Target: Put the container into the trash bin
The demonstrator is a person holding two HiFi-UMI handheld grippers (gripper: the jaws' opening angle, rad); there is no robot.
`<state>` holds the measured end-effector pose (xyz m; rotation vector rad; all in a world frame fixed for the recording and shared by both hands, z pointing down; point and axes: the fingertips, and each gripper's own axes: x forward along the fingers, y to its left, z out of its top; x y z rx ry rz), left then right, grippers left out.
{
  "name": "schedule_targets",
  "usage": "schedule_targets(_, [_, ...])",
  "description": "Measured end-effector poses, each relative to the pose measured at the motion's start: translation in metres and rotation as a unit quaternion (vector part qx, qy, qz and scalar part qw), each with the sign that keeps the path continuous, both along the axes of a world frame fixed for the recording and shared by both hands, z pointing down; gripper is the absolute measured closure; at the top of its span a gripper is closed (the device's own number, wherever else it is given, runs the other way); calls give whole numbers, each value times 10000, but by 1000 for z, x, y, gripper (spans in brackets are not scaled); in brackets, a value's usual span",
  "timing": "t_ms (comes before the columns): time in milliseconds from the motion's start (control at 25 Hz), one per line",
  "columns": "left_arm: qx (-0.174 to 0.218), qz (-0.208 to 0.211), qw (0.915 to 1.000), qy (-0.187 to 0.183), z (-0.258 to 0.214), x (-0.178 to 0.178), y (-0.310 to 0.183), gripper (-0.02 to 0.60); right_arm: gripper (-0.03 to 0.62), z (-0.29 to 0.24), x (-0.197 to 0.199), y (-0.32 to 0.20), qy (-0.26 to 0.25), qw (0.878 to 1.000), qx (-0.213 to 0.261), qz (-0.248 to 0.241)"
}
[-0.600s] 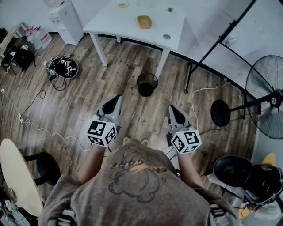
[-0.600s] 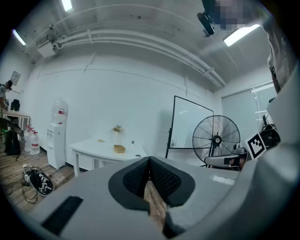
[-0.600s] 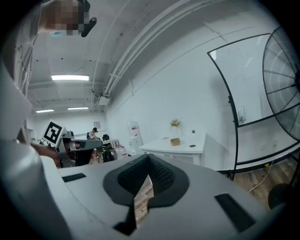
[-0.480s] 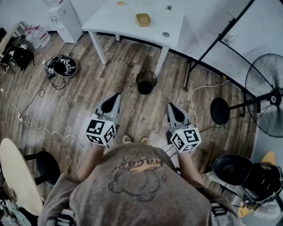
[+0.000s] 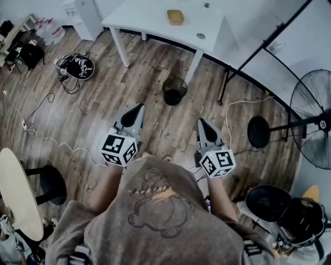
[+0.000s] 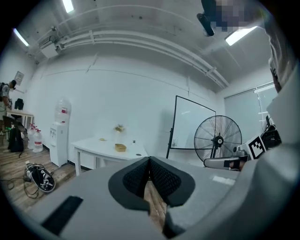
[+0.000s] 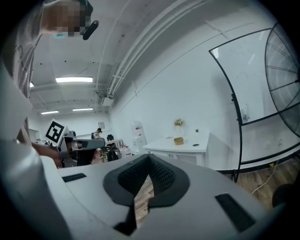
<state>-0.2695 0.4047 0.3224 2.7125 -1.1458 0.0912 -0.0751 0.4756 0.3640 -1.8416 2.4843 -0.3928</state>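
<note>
Tan, squarish shallow container is being carried by the white rectangular surface at the far end of the room, near that surface's middle. It is being touched by neither gripper and is lying well apart from both.

Black round mesh trash bin is being seen upright on the wood-plank floor, just in front of the surface's near leg, between the surface and the person.

Left gripper is being held roughly level above the floor, its jaws being kept pressed together with nothing pinched; only floor planks are being shown through the gap behind the meeting tips. Right gripper is being held the same way beside it, jaws likewise pressed together and empty. Both are being pointed toward the bin and the surface.

Large black standing fan is being seen off to the right, and a white water dispenser left of the surface.
</note>
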Motion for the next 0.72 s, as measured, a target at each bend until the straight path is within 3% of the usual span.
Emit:
schedule_targets(320, [-49, -237, 9996, 119, 6, 7, 7, 578, 595, 19, 8, 3, -134, 9997, -170, -127])
schedule_targets(720, [0, -210, 9997, 159, 4, 13, -62, 578, 594, 31, 15, -56, -98, 9995, -299, -47])
